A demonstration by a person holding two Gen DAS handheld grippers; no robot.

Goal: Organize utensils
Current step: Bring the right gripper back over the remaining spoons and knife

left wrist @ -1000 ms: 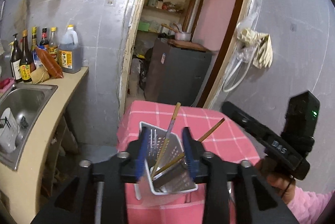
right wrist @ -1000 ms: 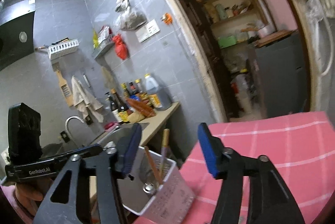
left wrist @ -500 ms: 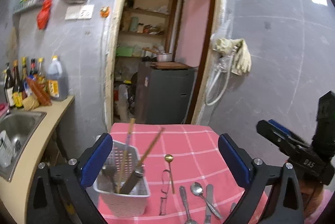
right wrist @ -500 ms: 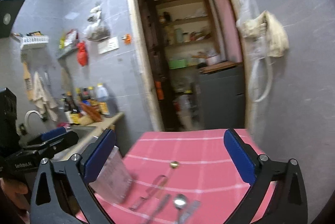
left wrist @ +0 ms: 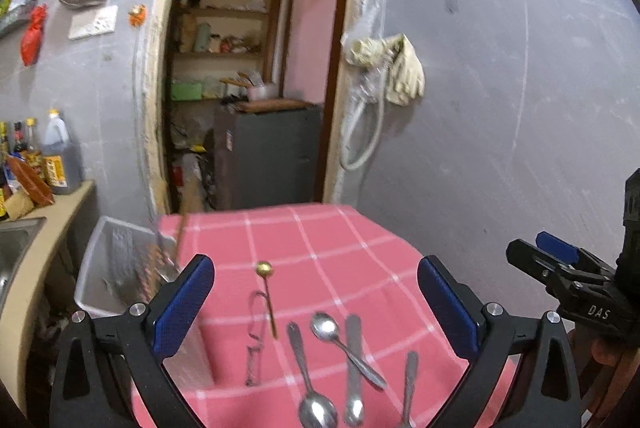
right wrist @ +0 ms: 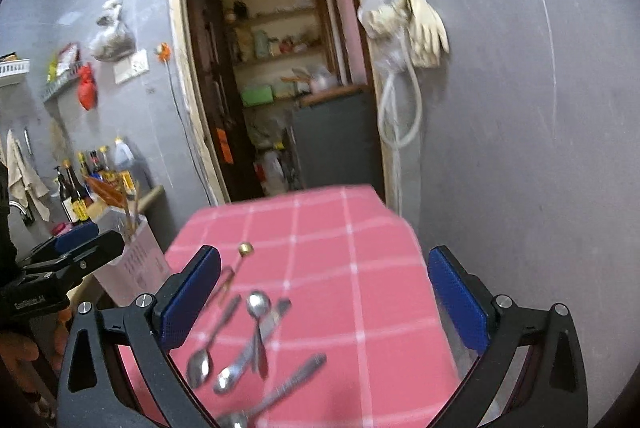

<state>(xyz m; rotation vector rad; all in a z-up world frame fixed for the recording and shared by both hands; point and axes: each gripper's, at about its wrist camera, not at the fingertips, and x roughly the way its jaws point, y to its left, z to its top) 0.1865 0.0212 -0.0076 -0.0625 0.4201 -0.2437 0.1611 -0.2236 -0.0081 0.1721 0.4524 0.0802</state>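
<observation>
1. Left gripper (left wrist: 316,302) and right gripper (right wrist: 324,298): jaws wide apart on both, nothing held, hovering above the near end of the bench (left wrist: 352,240).
2. Loose utensils on the pink checked cloth just ahead: spoons (left wrist: 346,342), a butter knife (left wrist: 354,356), a peeler (left wrist: 254,338), a small gold-tipped spoon (left wrist: 267,292). Blurry, so exact overlaps are hard to tell.
3. White utensil basket (left wrist: 102,268) at the left edge of the bench, chopsticks (right wrist: 131,216) standing in it.
4. Step, as I judge it: between picks, choosing the next utensil.
5. Next: lower one gripper, close on a handle, carry to basket. Flat thin handles risk slipping.
</observation>
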